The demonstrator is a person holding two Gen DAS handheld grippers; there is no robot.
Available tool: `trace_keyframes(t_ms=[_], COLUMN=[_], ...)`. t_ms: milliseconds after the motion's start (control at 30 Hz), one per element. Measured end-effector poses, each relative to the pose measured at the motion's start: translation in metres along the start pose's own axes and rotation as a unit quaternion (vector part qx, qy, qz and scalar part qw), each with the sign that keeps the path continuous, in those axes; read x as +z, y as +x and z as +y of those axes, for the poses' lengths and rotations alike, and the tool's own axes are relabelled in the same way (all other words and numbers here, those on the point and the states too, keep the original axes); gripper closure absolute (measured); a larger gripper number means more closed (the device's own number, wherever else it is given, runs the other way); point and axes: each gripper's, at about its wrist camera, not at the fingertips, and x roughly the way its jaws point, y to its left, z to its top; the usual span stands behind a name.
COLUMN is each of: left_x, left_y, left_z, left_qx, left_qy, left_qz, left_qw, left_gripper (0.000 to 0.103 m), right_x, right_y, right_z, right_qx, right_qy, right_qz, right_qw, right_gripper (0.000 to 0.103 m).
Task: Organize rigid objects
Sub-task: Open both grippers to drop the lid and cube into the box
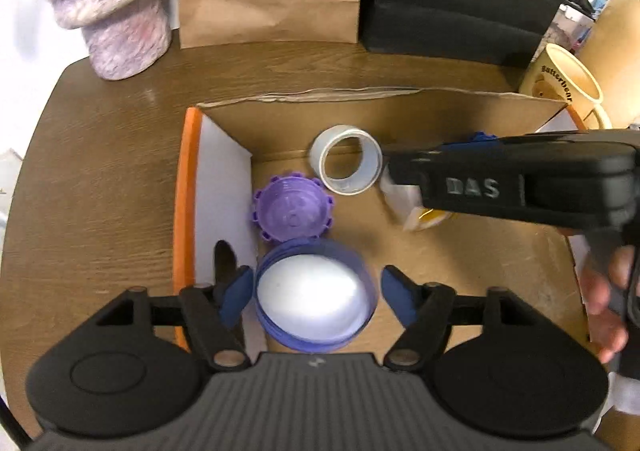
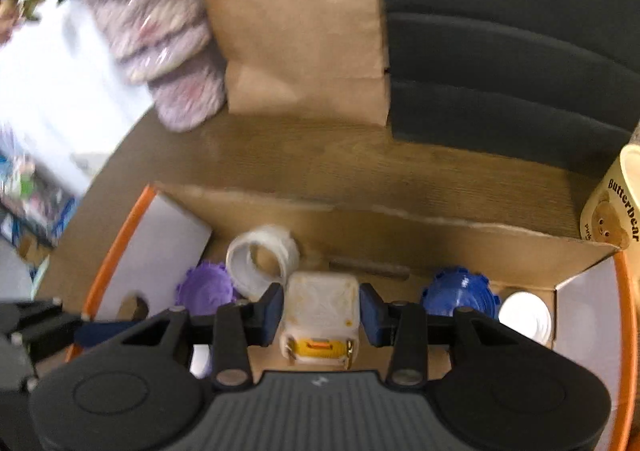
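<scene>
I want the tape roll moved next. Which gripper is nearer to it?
Right. The right gripper sits just beside the tape roll, around a tape measure. The left gripper is farther back, around a blue lid.

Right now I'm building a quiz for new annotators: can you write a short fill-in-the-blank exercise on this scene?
1. The roll of tape lies inside the cardboard ____.
2. The left gripper straddles a blue-rimmed lid whose inside is ____.
3. The cream tape measure sits between the pads of the ____ gripper.
4. The mug outside the box bears the word ____.

Missing words: box; white; right; Butterbear
</scene>
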Motion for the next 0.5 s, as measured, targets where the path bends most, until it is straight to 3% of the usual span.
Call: trace_keyframes(t_ms=[67, 167, 267, 400, 500], left_x=[0.001, 0.004, 0.003, -0.006, -0.014], left_y=[0.001, -0.002, -0.013, -0.042, -0.064], left_z=[0.0, -0.001, -0.001, -0.002, -0.001], left_qx=[0.0, 0.009, 0.012, 0.017, 0.045], left_qy=[-0.002, -0.006, -0.01, -0.008, -0.021], left_qz=[-0.004, -0.002, -0.008, -0.022, -0.035], left_qw=[1.0, 0.9999, 0.9998, 0.9996, 0.9981], left_gripper=[0.02, 0.019, 0.013, 0.001, 0.0], right_x=[-0.001, -0.001, -0.002, -0.01, -0.022], right_y=[0.001, -0.004, -0.024, -0.058, -0.086], right_z=[-0.002, -0.001, -0.005, -0.018, -0.037], right_qx=[0.0, -0.003, -0.006, -0.041, -0.069], right_qy=[0.012, 0.007, 0.006, -0.011, -0.005], right_qz=[-0.007, -0.013, -0.019, -0.02, -0.022], right_qw=[1.0, 1.0, 1.0, 0.999, 0.997], right_gripper=[0.045, 0.045, 0.039, 0.026, 0.024])
